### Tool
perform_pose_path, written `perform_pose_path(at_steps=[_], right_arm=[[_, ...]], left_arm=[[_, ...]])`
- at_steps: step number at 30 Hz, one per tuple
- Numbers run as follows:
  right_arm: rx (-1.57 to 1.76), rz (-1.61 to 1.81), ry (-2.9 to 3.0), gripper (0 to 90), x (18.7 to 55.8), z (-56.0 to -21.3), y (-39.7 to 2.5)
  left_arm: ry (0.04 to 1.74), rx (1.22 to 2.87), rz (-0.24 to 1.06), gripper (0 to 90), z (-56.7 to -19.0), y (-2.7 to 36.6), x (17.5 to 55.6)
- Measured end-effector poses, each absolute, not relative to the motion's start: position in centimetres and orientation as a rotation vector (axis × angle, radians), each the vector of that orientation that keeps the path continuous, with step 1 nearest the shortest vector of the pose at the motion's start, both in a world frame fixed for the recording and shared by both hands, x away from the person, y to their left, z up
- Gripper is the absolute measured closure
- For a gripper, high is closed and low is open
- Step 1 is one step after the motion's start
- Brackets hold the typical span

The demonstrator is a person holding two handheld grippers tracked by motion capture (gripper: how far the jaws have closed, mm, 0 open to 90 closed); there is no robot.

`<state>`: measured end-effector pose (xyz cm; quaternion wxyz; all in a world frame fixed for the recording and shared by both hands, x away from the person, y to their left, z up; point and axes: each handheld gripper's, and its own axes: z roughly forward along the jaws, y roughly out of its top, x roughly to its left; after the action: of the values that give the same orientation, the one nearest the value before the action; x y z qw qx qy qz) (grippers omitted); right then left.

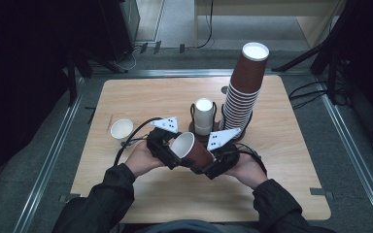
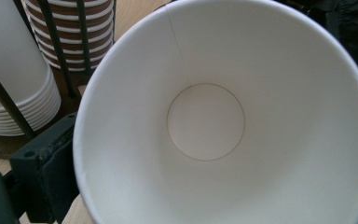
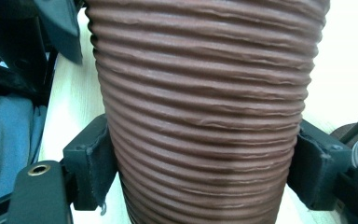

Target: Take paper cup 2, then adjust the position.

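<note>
Light wooden counter (image 1: 281,160). Brown ribbed paper cup (image 1: 193,149) held above its front centre, long axis tilted, white mouth facing up-left at left gripper (image 1: 162,148). Right gripper (image 1: 212,165) fingers (image 3: 89,163) clamp the cup's ribbed wall on both sides. Left fingers (image 2: 51,168): one pad beside the rim, other hidden, grip unclear.

I found no words, brands or numbers to read anywhere. The only marks were black dots on the two grey three-cornered plates on my grippers, and those spelled nothing.
</note>
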<state>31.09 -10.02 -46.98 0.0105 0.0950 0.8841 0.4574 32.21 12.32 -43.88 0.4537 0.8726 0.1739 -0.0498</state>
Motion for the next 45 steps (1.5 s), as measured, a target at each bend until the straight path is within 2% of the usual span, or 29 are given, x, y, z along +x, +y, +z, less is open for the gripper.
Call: perform_pose_path(at_steps=[4, 12, 20, 22, 24, 45], right_arm=[[0.285, 1.42, 2.76, 20.8, 31.1, -47.0, -9.9], [0.283, 1.418, 2.77, 20.6, 31.0, -47.0, -9.9], [0.285, 1.39, 2.783, 18.7, 31.0, -47.0, -9.8], [0.318, 1.362, 2.82, 14.0, 31.1, -47.1, -9.9], [0.37, 1.34, 2.857, 13.5, 31.3, -47.3, -10.0], [0.516, 1.328, 2.803, 13.7, 30.9, -46.9, -11.8]], left_arm=[[0.421, 2.184, -0.075, 3.4, -43.9, 12.1, 31.9], [0.436, 2.195, -0.11, 7.7, -43.8, 12.2, 31.9], [0.446, 2.21, -0.09, 8.5, -43.6, 12.0, 31.8], [0.451, 2.214, -0.095, 8.5, -43.6, 12.2, 31.9], [0.454, 2.215, -0.09, 8.5, -43.4, 12.6, 31.9], [0.477, 2.302, -0.008, 8.4, -43.3, 14.3, 32.2]])
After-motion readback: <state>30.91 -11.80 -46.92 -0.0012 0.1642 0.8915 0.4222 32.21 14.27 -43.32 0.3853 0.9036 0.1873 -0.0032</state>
